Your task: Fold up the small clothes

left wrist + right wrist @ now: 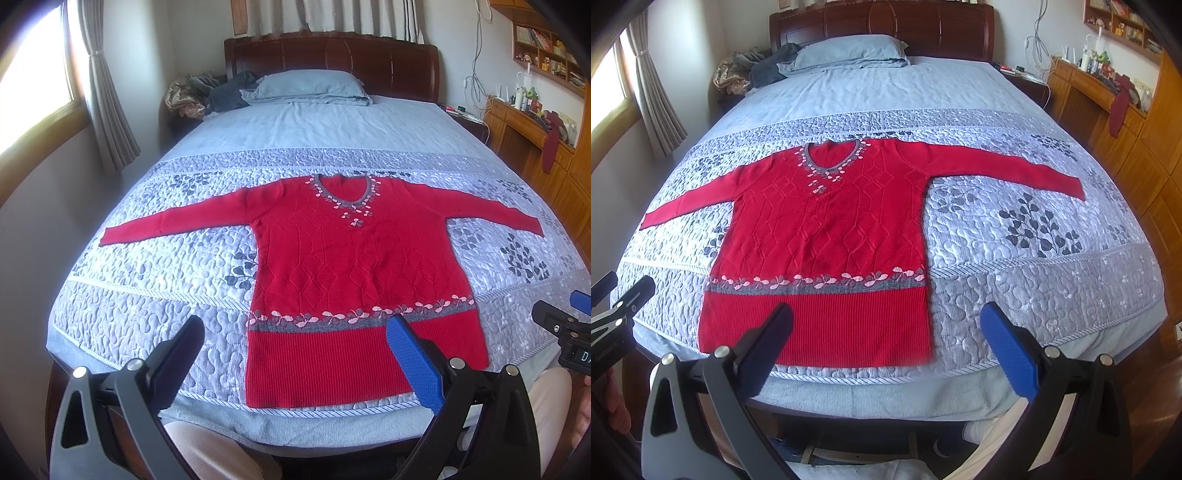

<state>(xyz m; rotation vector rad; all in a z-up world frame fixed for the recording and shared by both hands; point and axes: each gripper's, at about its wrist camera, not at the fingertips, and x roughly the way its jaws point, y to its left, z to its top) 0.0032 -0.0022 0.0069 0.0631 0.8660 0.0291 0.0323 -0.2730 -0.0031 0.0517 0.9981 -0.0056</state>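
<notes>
A red knitted sweater (351, 266) (827, 236) lies flat and face up on the bed, both sleeves spread out to the sides, its grey flowered band near the hem. My left gripper (295, 332) hovers open above the hem's left part, nothing between its fingers. My right gripper (886, 321) is open too, hanging over the hem's right corner, holding nothing. Each gripper also shows at the edge of the other's view: the right gripper (561, 325) and the left gripper (617, 306).
The bed carries a grey-blue quilted cover (155, 266) (1034, 258), with a pillow (310, 86) and a heap of clothes (207, 94) at the headboard. A wooden desk and cabinets (1126, 129) stand to the right, a curtained window (44, 81) to the left. A person's legs (207, 450) are at the bed's foot.
</notes>
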